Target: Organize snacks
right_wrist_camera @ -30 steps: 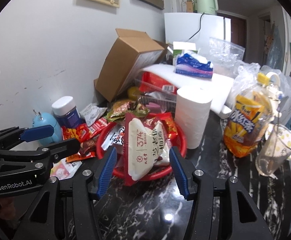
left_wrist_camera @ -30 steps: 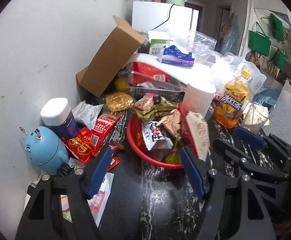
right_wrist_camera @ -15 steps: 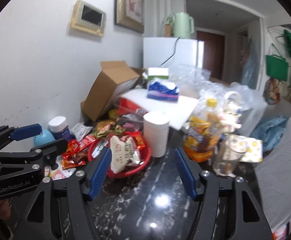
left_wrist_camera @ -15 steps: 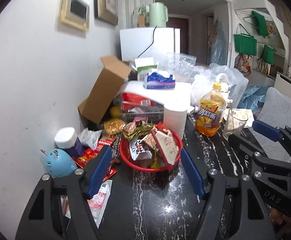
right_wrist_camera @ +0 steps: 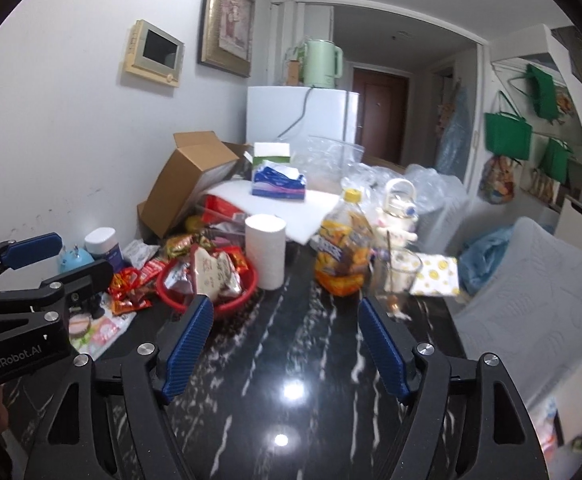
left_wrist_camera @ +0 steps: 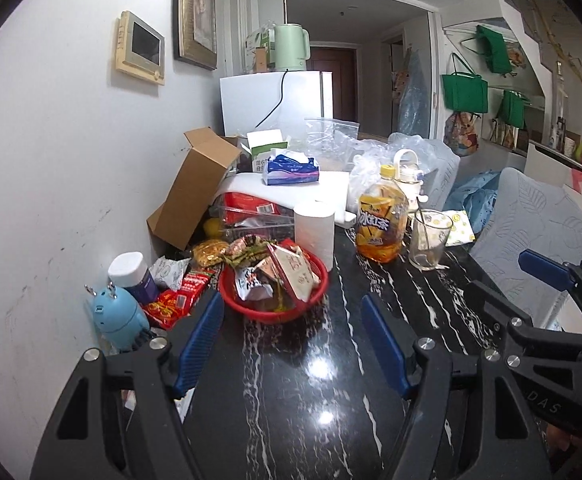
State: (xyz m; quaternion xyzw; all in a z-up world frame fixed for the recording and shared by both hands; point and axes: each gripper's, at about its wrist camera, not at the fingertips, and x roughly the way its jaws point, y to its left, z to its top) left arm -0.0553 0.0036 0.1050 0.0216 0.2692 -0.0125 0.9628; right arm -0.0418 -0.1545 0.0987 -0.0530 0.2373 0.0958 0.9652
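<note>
Both my left gripper [left_wrist_camera: 293, 340] and right gripper [right_wrist_camera: 285, 344] gape wide and empty over the black marble table [left_wrist_camera: 311, 400], red snack basket [left_wrist_camera: 251, 312] sitting left of centre, piled with packets.

Left gripper [left_wrist_camera: 293, 332] agape, empty; right gripper [right_wrist_camera: 287, 334] agape, empty.

Black marble table [left_wrist_camera: 311, 400]: red basket [left_wrist_camera: 273, 314], paper roll [left_wrist_camera: 314, 232], bottle [left_wrist_camera: 381, 220], possibly glass [left_wrist_camera: 429, 240].
</note>
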